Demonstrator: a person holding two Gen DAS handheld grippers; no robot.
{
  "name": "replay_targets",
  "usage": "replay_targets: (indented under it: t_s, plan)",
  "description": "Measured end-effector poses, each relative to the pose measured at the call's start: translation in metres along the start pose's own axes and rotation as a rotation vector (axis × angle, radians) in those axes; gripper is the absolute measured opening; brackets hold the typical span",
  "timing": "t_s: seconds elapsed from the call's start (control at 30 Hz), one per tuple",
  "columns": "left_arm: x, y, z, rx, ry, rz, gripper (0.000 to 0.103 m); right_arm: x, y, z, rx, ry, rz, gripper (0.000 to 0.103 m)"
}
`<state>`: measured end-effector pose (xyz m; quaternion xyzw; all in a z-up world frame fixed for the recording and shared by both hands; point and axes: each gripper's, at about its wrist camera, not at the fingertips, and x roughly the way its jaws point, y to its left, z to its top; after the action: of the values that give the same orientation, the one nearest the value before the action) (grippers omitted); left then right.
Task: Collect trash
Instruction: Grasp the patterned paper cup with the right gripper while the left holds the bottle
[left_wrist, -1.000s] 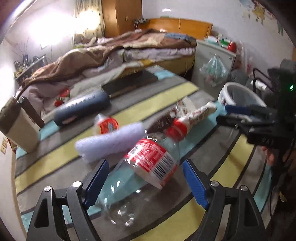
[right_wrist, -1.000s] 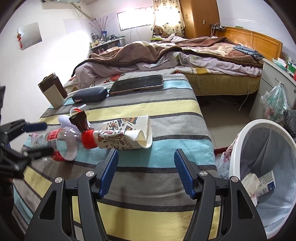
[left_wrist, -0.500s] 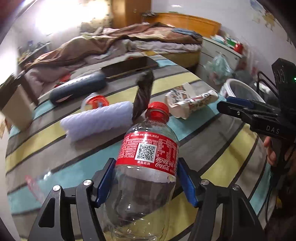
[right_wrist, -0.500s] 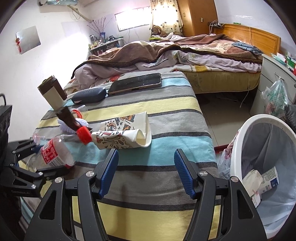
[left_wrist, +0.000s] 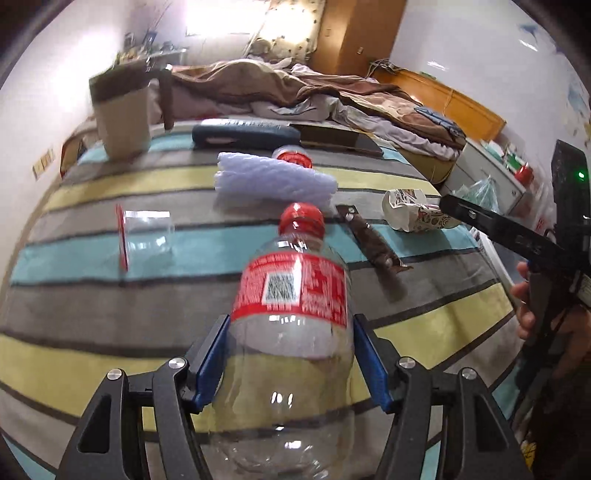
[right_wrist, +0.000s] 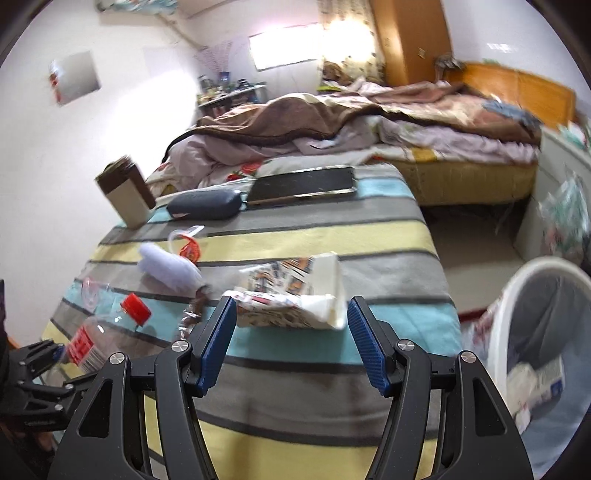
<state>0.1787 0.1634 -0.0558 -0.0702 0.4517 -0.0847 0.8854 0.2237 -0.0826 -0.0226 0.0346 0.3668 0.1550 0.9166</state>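
Note:
A clear plastic bottle (left_wrist: 291, 295) with a red cap and red label stands between the blue pads of my left gripper (left_wrist: 291, 354), which is shut on its body above the striped cover (left_wrist: 92, 258). In the right wrist view the same bottle (right_wrist: 92, 339) tilts at the lower left. My right gripper (right_wrist: 291, 332) is open, with a crumpled patterned paper cup (right_wrist: 291, 295) lying just beyond its fingertips, not touched. A brown wrapper (left_wrist: 373, 243), a white foam roll (left_wrist: 273, 181), a clear cup (left_wrist: 144, 236) and a small red-lidded tub (left_wrist: 293, 157) lie on the cover.
A white bin (right_wrist: 517, 284) with cartons inside stands on the floor to the right of the bed. At the cover's far end are a navy case (right_wrist: 203, 205), a dark tablet (right_wrist: 303, 182) and a brown-and-beige box (right_wrist: 125, 195). Rumpled bedding lies behind.
My left gripper closed on the lying bottle and lifted it, cap now pointing away. The brown wrapper dropped flat. My right gripper moved forward to the crumpled cup.

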Motion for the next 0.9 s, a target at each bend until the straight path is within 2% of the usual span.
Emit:
replay_targets:
  t_s: [0.1, 0.2, 0.37, 0.5, 0.53, 0.63, 0.7, 0.77, 0.83, 0.9]
  plan:
    - [0.005, 0.001, -0.003, -0.014, 0.009, 0.009, 0.064, 0.011, 0.006, 0.008, -0.012, 0.001, -0.043, 0.064]
    - [0.005, 0.000, -0.004, -0.015, 0.008, 0.002, 0.064, 0.018, 0.000, 0.010, 0.026, 0.066, -0.011, 0.064]
    - [0.003, 0.009, -0.003, -0.066, -0.011, -0.032, 0.064, 0.008, 0.006, -0.010, 0.036, 0.125, 0.091, 0.064]
    - [0.003, 0.011, -0.003, -0.073, -0.014, -0.031, 0.064, 0.000, 0.019, -0.022, 0.027, 0.178, 0.247, 0.064]
    - [0.004, 0.011, -0.003, -0.072, -0.014, -0.030, 0.064, -0.004, 0.021, -0.022, 0.015, 0.178, 0.263, 0.064]
    - [0.004, 0.011, -0.002, -0.072, -0.016, -0.027, 0.064, -0.021, 0.022, -0.017, -0.044, 0.097, 0.193, 0.064]
    - [0.005, 0.010, -0.002, -0.069, -0.015, -0.024, 0.064, -0.032, 0.018, -0.009, -0.089, 0.014, 0.107, 0.064]
    - [0.005, 0.009, -0.002, -0.064, -0.014, -0.019, 0.064, -0.029, 0.006, 0.001, -0.073, -0.030, 0.045, 0.064]
    - [0.006, 0.009, -0.001, -0.065, -0.014, -0.017, 0.064, -0.015, -0.008, 0.009, -0.026, -0.024, 0.052, 0.064]
    - [0.006, 0.009, 0.000, -0.071, -0.012, -0.015, 0.064, 0.003, -0.020, 0.013, 0.017, 0.008, 0.102, 0.064]
